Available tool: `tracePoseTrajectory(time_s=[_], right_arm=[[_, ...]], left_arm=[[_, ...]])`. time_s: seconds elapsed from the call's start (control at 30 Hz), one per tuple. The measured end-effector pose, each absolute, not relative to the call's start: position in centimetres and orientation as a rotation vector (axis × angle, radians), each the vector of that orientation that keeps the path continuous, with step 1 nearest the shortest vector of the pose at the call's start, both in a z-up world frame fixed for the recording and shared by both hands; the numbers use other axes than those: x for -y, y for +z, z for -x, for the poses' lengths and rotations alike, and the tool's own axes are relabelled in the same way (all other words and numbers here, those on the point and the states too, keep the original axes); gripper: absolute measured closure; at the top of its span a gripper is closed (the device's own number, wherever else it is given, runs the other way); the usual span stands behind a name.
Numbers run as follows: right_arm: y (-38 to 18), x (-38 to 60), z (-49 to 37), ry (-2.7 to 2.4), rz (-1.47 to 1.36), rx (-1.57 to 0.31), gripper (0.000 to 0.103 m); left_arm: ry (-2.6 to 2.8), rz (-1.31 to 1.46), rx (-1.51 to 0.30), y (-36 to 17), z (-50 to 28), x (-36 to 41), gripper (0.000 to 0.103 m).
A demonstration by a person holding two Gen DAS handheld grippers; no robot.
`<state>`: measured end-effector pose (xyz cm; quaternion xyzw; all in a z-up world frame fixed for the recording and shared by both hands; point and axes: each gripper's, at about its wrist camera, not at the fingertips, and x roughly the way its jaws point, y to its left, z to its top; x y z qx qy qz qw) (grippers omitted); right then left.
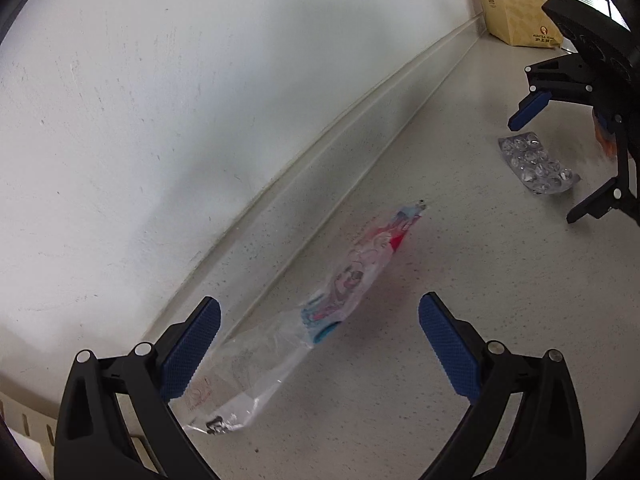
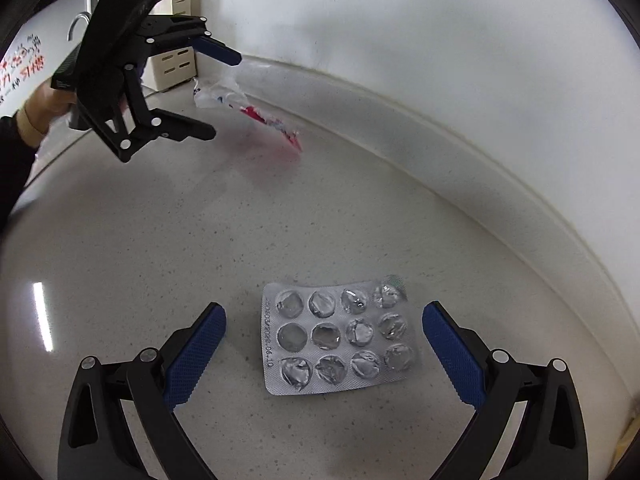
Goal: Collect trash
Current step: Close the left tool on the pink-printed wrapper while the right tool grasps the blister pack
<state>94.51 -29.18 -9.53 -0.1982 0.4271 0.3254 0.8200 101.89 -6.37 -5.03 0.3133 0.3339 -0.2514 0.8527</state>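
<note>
- Looks like barely anything is collected yet. Both bits of trash are lying on the pale speckled counter (image 2: 160, 240) right by the wall (image 1: 160, 100).
- The left gripper (image 1: 320, 344) hangs over a clear plastic wrapper (image 1: 340, 292) with red and blue print. Its jaws are spread wide, one on each side of the wrapper and holding nothing.
- The right gripper (image 2: 324, 348) is over an empty pill pack (image 2: 340, 336), all the bubbles popped. Its jaws are wide apart too, with nothing gripped. I can't tell if the pads touch the counter.
- So my guess is both grabs are left to do, plus dropping the stuff somewhere.
- There's no bin in sight, though the left camera catches a tan paper bag (image 1: 520, 4) standing further along the wall. Maybe that's the spot?
- Only the right camera shows the person's hand (image 2: 44, 108) on the left tool, a cream slotted box (image 2: 176, 68), and the date stamped on the pack's edge.
</note>
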Motion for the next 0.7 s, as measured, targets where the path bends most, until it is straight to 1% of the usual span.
tracePoseTrajectory(time_s=[0.07,0.17,0.2,0.23,0.27,0.33,0.37,0.4,0.43,0.47,0.5,0.7], right_arm=[[-9.7,29.8,-94.8,0.708,0.388,-0.930,0.004],[-9.8,30.7,-94.8,0.726,0.355,-0.944,0.004],[-9.7,30.9,-94.7,0.730,0.356,-0.944,0.004],[-9.7,31.0,-94.7,0.733,0.355,-0.944,0.004],[-9.6,31.2,-94.6,0.736,0.354,-0.942,0.004],[-9.8,31.4,-94.7,0.742,0.353,-0.933,0.004],[-9.7,31.1,-94.8,0.743,0.354,-0.932,0.004],[-9.7,31.1,-94.8,0.742,0.351,-0.929,0.006],[-9.6,31.3,-94.7,0.743,0.347,-0.923,0.012],[-9.3,31.7,-94.4,0.747,0.341,-0.910,0.025],[-9.2,31.9,-94.5,0.750,0.330,-0.916,0.024],[-8.9,32.6,-94.4,0.759,0.316,-0.906,0.025]], left_arm=[[-0.555,-0.618,-0.745,-5.3,-102.6,6.0,0.004],[-0.582,-0.619,-0.733,-5.4,-102.5,6.0,0.016],[-0.590,-0.628,-0.731,-5.5,-102.4,6.1,0.026],[-0.588,-0.642,-0.724,-5.6,-102.3,6.5,0.038],[-0.589,-0.658,-0.719,-5.8,-102.2,7.0,0.045],[-0.600,-0.671,-0.730,-6.1,-102.2,7.3,0.075],[-0.605,-0.666,-0.744,-6.3,-102.2,7.2,0.082],[-0.600,-0.666,-0.742,-6.3,-102.1,7.1,0.086],[-0.594,-0.662,-0.733,-6.3,-102.1,6.9,0.089],[-0.596,-0.658,-0.727,-6.2,-102.1,6.9,0.093],[-0.597,-0.655,-0.720,-6.0,-102.1,6.7,0.098],[-0.606,-0.651,-0.688,-5.1,-101.1,5.5,0.099]])
